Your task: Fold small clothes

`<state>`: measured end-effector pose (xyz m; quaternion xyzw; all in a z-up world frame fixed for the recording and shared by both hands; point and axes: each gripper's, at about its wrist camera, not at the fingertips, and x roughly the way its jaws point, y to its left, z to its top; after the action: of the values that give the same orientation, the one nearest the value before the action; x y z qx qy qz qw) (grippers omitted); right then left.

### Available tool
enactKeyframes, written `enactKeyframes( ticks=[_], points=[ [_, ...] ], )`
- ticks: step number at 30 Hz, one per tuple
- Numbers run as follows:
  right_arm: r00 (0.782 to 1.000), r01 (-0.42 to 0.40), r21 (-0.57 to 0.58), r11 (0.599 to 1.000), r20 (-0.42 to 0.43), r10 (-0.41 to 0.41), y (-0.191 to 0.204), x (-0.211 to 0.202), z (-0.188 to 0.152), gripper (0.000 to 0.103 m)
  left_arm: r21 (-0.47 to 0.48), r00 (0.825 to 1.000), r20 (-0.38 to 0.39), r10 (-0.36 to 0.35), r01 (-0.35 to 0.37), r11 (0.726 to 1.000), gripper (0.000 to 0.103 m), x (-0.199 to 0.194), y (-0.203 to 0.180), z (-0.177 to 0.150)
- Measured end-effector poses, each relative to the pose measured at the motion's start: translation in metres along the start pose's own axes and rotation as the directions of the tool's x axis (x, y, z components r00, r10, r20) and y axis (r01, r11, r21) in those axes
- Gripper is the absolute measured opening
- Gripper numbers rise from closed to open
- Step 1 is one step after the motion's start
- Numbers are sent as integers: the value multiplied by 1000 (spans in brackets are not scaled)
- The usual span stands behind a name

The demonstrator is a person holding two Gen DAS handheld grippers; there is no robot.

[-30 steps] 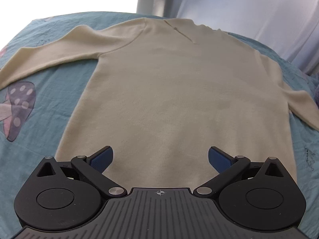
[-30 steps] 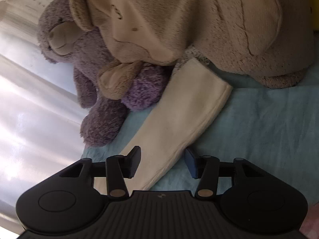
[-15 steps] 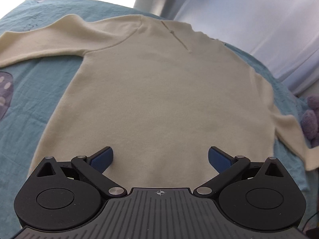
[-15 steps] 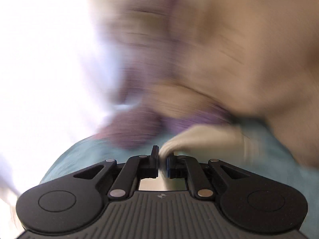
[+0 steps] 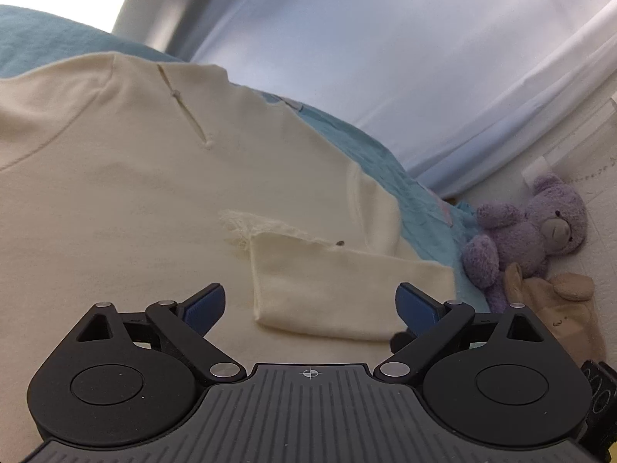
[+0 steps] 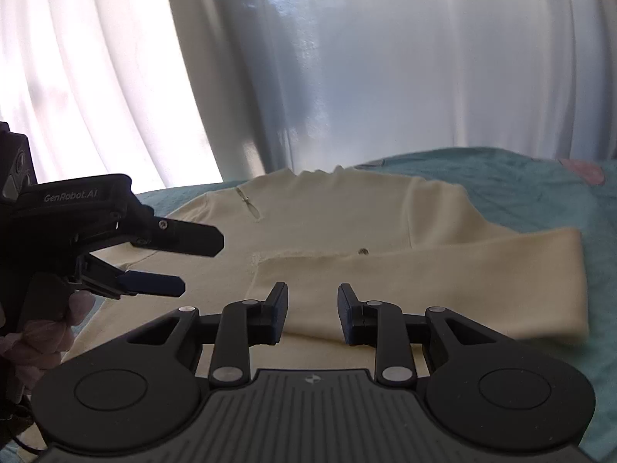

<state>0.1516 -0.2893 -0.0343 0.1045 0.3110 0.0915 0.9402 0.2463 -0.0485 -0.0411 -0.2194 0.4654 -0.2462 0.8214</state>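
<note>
One sleeve (image 6: 443,289) of the cream sweater (image 5: 135,193) lies folded across the body, its cuff resting near the middle of the garment. The sweater lies flat on the bed (image 6: 540,193), neck toward the far edge by the curtain (image 6: 385,58). Judged from this, the fold is at an early stage: the other sleeve and the body folds remain. The opposite sleeve is out of view.

The right gripper (image 6: 312,314) hovers low over the folded sleeve, its fingers parted narrowly with no cloth between them. The left gripper (image 5: 310,305) is level above the lower body of the sweater, fingers spread wide and empty; the right wrist view shows it held from the left side, tips pointing across the garment. Two plush toys, a purple bear (image 5: 532,231) and a beige toy (image 5: 559,308), sit at the right edge of the bed, apart from the sweater.
</note>
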Motion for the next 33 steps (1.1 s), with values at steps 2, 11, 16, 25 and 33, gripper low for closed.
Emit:
enactKeyframes(
  ticks=[2,11,16,25,33],
  points=[
    [1000,17,34,999,-15,-17,-10,-7,-3,28,-15,999,-41,-18,17,1000,92,15,6,3],
    [998,58,176,983,-24,-55,-47,-23,-14,29,-98,986,-156,-61,46,994,27,62,19,15],
    [999,48,219,975,-29,-42,-55,-19,-18,29,-78,986,-167,-26,13,997,10,70,12,22],
    [999,27,362,932,-33,-16,-86,-6,-12,33,112,996,62,70,-76,991,9,1,-2,59],
    [999,27,395,918,-54,-6,-93,13,-2,40,88,933,139,333,-347,934,9,-23,60,66]
  ],
)
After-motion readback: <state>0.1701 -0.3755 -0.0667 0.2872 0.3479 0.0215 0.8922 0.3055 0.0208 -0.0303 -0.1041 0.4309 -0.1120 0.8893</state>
